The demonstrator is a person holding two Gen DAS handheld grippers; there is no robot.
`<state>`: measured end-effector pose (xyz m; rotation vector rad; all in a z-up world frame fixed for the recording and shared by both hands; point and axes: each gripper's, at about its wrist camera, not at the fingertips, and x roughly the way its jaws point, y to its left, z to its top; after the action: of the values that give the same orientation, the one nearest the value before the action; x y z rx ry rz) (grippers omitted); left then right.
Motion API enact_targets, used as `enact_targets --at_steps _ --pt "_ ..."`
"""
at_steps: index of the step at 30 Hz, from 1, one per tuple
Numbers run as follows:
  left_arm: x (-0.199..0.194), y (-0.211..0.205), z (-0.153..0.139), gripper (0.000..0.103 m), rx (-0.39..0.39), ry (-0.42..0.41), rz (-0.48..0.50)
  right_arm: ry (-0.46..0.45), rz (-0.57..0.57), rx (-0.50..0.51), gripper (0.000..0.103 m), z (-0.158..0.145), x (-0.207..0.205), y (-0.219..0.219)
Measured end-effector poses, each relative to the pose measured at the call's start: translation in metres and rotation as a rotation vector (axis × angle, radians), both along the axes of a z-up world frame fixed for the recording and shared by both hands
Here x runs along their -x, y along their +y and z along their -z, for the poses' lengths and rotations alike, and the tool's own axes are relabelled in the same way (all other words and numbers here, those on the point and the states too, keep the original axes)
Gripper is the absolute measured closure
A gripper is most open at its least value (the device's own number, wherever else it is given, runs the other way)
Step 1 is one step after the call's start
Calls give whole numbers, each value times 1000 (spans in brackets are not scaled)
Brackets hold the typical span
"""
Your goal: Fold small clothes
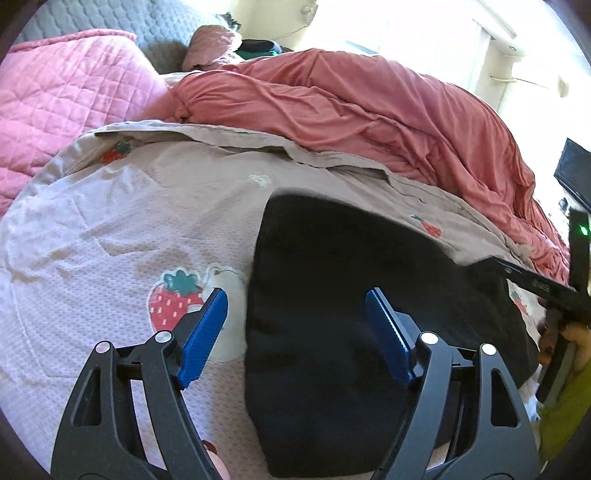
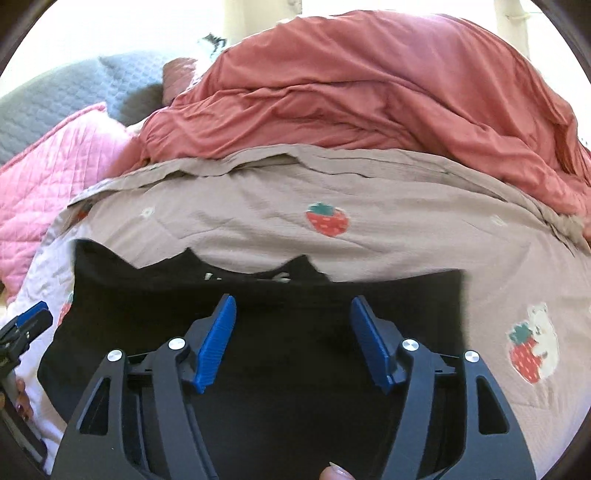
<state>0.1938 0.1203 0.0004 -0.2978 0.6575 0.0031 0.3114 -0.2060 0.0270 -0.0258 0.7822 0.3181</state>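
left gripper (image 1: 297, 334) and right gripper (image 2: 293, 341) both hover with blue pads spread wide, gripping nothing.

A: What sort of room is it?
B: A bedroom. A bed (image 2: 406, 229) fills both views, spread with a beige cover printed with strawberries.
A: And further back?
B: A crumpled coral-red duvet (image 1: 369, 107) is heaped along the far side, a quilted pink blanket (image 1: 62, 96) lies at the left, and a grey quilted pillow (image 1: 92, 18) sits behind that.
A: How is the light?
B: Strong daylight pours from a window (image 1: 406, 33) beyond the bed, washing out the pale wall around it
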Motion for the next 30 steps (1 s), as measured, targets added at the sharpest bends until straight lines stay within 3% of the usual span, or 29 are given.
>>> enact_targets --at_steps 9,13,20,23,25,27,30 --pt "-26 26 2 28 45 87 -99 40 124 -28 36 5 -15 -63" --pt "-52 38 7 28 152 139 -132 44 143 5 36 7 -25 -77" --pt "-84 31 31 30 156 209 -74 93 124 37 36 24 -53 -84" --pt "-88 29 33 43 154 190 -29 139 117 4 41 35 -64 -85" --pt "-89 26 31 59 160 172 6 165 111 -30 61 40 -69 -85" --pt "-89 19 28 84 102 162 4 178 110 -53 80 42 -70 -85" --pt "-87 17 23 96 83 130 16 152 109 -67 91 36 -65 -84"
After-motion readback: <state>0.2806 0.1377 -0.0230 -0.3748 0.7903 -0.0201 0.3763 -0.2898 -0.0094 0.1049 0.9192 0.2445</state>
